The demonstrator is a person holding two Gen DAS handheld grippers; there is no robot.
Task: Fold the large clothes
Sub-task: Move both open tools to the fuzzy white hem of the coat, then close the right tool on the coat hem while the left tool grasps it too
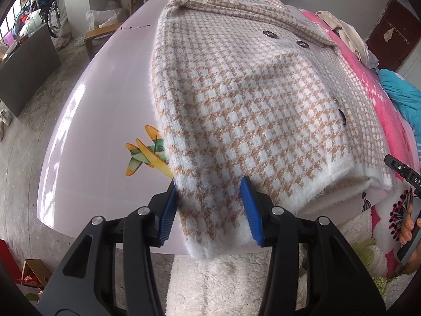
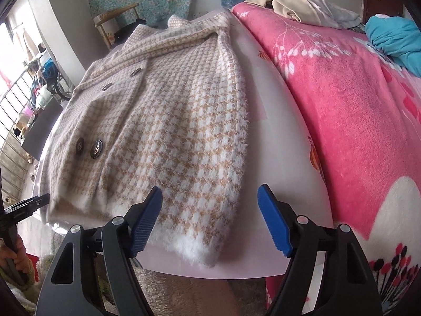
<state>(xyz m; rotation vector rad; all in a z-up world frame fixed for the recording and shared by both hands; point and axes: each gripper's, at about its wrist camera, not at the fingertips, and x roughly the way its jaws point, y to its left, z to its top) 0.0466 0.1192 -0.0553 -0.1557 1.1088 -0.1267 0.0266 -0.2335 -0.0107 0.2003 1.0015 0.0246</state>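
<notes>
- The pale pink table (image 1: 100,110), smooth and glossy with a printed yellow aeroplane (image 1: 147,152), carried the garment; a fleecy pink blanket (image 2: 342,110) with white flower prints lay past its 3 o'clock edge in the right wrist view.
- The houndstooth coat (image 1: 250,100), a fuzzy knit in tan and white with a plain white furry hem, lay flat on the table, collar toward 12 o'clock, both sleeves folded in over the front.
- The left gripper (image 1: 210,208) stood at 6 o'clock below the coat, its ribbed blue pads (image 1: 251,208) on either side of the left sleeve's cuff end. The left pad met the fabric edge; whether the pair pressed the sleeve could not be told.
- The right gripper (image 2: 210,221) was parted with no cloth pinched, the right sleeve (image 2: 208,158) reaching down between its pads toward 6 o'clock.
- Dark round buttons (image 2: 96,149), shiny, sat in pairs on the coat front, toward 9 o'clock in the right wrist view.
</notes>
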